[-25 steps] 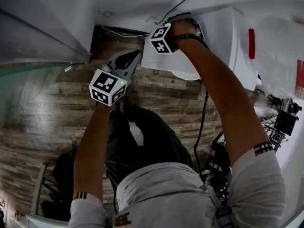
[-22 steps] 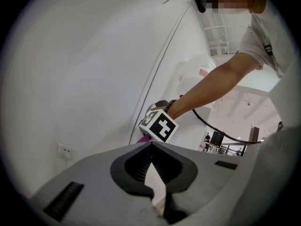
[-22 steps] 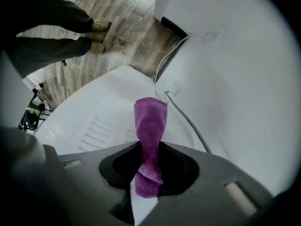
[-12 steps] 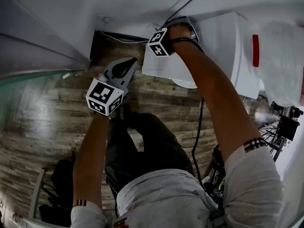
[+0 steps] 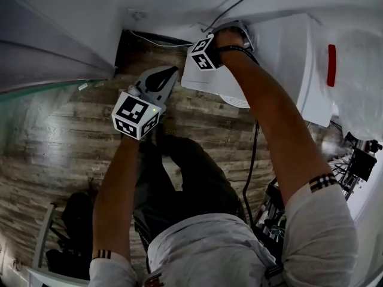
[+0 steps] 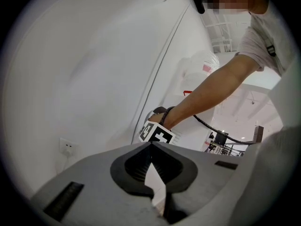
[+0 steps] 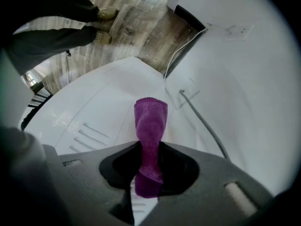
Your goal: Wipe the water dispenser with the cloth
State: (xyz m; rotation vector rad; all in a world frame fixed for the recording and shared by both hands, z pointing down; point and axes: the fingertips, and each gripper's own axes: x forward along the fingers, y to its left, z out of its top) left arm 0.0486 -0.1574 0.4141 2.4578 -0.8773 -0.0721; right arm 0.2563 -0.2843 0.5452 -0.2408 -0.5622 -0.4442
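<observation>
right gripper is clamping the purple cloth, and the folded end is poking out over the white back panel of the water dispenser, near the vent slots. looks like it's working the rear side by the wall. left gripper is hanging off to the side with its jaws together, nothing in them. imo the trick here is pressing the cloth flat on the panel, doing long overlapping strokes, and steering clear of the grey cable so it isn't snagging.
</observation>
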